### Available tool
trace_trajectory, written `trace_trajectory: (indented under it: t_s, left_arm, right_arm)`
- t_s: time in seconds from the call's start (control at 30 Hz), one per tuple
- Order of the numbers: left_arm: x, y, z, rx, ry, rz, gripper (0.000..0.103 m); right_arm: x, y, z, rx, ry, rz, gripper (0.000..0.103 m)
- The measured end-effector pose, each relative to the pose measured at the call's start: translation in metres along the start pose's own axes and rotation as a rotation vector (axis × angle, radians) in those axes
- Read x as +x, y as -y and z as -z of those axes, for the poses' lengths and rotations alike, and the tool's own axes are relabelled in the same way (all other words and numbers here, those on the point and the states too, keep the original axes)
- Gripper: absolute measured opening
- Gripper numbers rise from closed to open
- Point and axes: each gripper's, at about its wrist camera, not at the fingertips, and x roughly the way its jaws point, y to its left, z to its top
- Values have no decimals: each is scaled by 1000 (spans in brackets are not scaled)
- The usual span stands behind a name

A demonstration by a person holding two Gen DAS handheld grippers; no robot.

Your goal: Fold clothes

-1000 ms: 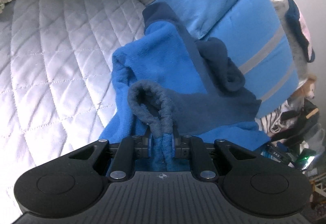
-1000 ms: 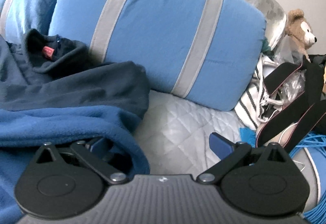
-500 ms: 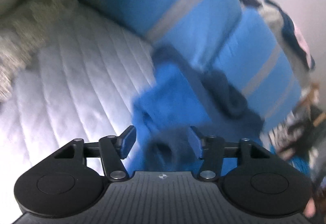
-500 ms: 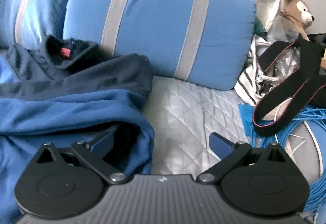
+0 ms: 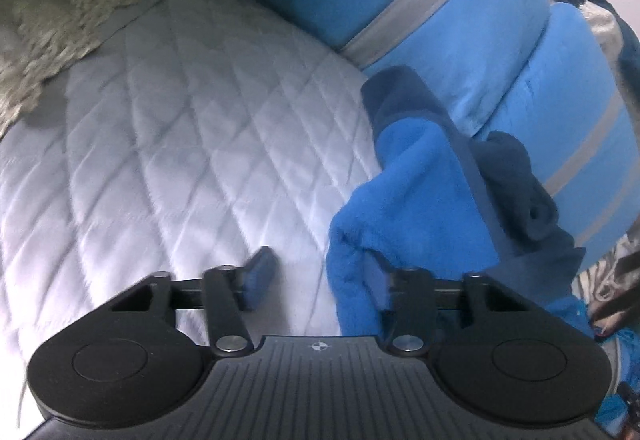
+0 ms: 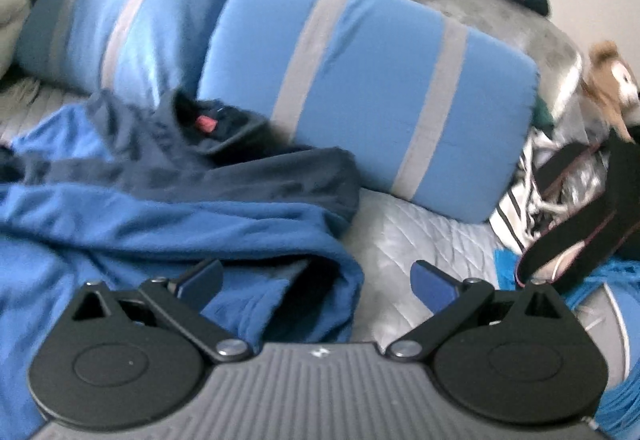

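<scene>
Left wrist view, left gripper [image 5: 318,278] jaws closing, apart, blue fleece [image 5: 416,199] between, right gripper [image 6: 318,280] jaws apart

No words, numbers or brand names can be read in either view. The only marks are a small round crosshair emblem [image 5: 319,346] on the ribbed housing of the left hand-held gripper, centred just behind its fingers, and a small pale emblem [image 6: 319,352] at the same spot on the right hand-held gripper. A red tag [image 6: 206,124] on the dark garment ahead is too blurred to read.
</scene>
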Motion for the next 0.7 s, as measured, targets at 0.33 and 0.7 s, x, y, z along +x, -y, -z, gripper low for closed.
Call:
trace_trajectory:
  t_s: [0.33,0.7]
  left_arm:
    - [3,0,-26,-1,78,3,2]
    - [-4,3,-23,9,52,-75,15]
  right_arm:
    - [15,-7,16,-60,-57,0,103]
    - [30,38,37,165,-138,25,103]
